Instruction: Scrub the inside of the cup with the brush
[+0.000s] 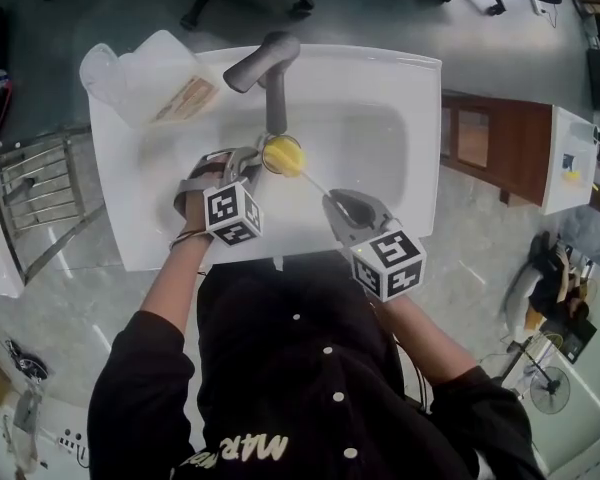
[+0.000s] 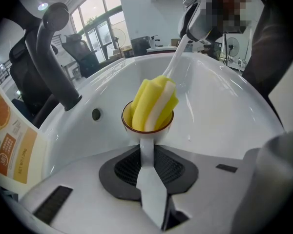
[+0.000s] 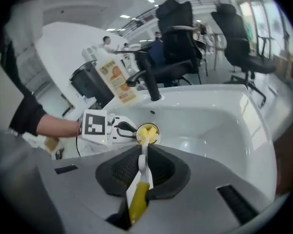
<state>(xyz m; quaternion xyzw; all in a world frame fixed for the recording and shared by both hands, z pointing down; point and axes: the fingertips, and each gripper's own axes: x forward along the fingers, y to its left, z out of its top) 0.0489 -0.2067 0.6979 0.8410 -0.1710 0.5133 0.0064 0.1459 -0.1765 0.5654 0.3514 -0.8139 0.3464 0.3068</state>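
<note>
A small white cup with a dark rim hangs over the white sink, just below the faucet. My left gripper is shut on the cup's handle. The brush's yellow sponge head sticks partly out of the cup's mouth. Its thin white stem runs back to my right gripper, which is shut on the brush's yellow handle. In the right gripper view the cup faces the camera with the sponge filling it.
A dark grey faucet arches over the basin behind the cup. A labelled bottle lies on the sink's left ledge. A metal rack stands to the left and a brown cabinet to the right.
</note>
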